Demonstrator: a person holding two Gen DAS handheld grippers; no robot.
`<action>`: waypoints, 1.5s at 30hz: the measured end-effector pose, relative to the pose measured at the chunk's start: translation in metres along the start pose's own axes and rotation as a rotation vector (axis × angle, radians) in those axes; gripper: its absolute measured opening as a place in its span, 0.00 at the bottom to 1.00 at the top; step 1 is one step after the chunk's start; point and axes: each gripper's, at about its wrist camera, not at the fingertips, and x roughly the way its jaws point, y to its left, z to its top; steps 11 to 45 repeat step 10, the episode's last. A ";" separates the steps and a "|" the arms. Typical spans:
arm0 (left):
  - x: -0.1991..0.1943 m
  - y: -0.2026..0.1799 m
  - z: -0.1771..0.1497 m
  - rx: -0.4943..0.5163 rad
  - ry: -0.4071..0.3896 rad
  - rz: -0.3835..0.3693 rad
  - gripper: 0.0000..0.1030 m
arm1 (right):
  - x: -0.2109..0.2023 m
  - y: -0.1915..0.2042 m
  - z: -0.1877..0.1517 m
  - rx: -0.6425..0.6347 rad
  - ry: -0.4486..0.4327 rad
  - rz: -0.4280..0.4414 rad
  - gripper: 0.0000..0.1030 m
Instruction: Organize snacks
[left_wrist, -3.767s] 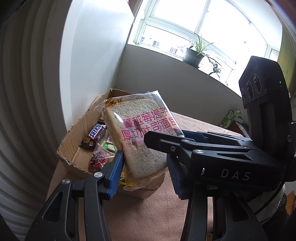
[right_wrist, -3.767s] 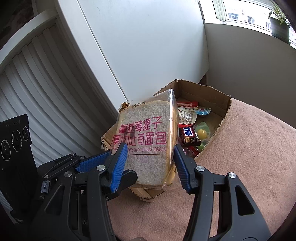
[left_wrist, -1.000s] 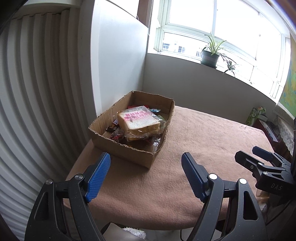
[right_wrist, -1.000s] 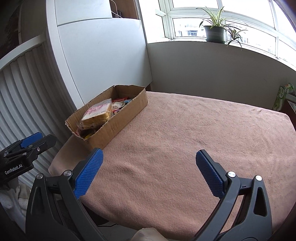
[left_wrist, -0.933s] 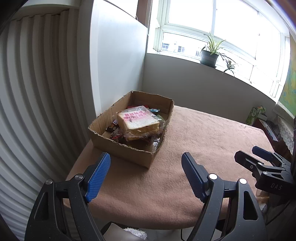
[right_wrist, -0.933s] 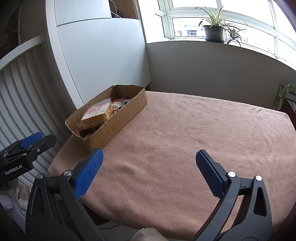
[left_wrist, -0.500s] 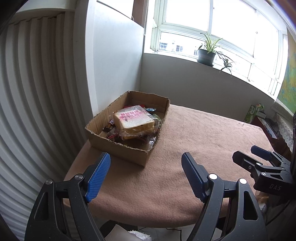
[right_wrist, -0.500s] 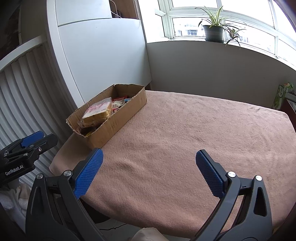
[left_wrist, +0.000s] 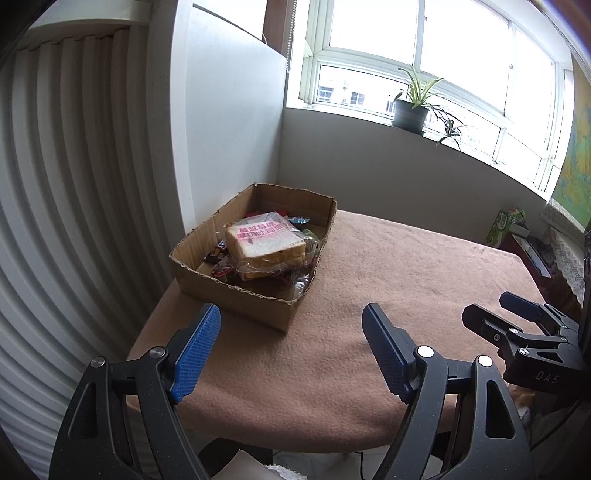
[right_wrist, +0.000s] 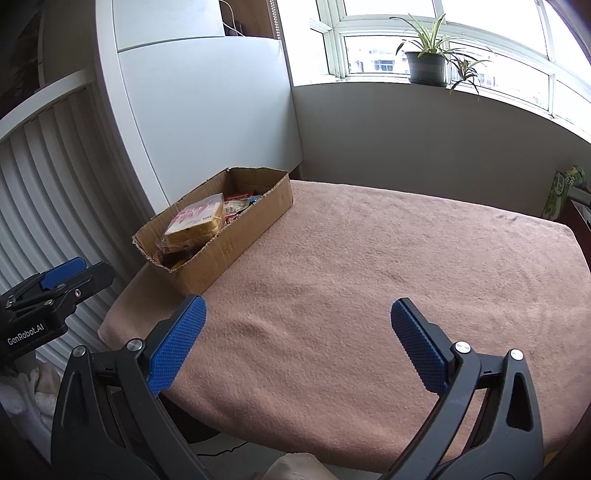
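Note:
A brown cardboard box (left_wrist: 236, 295) stands on the far left corner of the table, also in the right wrist view (right_wrist: 236, 240). A bagged toast loaf with pink print (left_wrist: 264, 242) lies on top of several small snack packets inside it (right_wrist: 197, 218). My left gripper (left_wrist: 291, 332) is open and empty, held back over the table's near edge, in front of the box. My right gripper (right_wrist: 295, 321) is open and empty over the near edge, to the right of the box. Each gripper shows at the edge of the other's view.
The table is covered with a pinkish-brown cloth (right_wrist: 388, 258). A white cabinet (right_wrist: 207, 110) and a ribbed white panel (left_wrist: 74, 184) stand left of the box. A potted plant (left_wrist: 412, 110) sits on the windowsill. A green carton (left_wrist: 502, 225) is beyond the far right corner.
Earlier both grippers held the toast loaf above the box. It now lies in the box, and both grippers are open and pulled back to the near edge.

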 end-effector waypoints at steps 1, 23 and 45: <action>0.000 0.000 0.000 -0.001 -0.001 0.001 0.77 | 0.000 0.000 0.000 0.001 0.001 0.000 0.99; 0.002 -0.002 0.000 0.004 -0.002 0.002 0.77 | 0.005 -0.005 -0.003 0.009 0.014 -0.010 0.99; 0.002 -0.002 0.000 0.004 -0.002 0.002 0.77 | 0.005 -0.005 -0.003 0.009 0.014 -0.010 0.99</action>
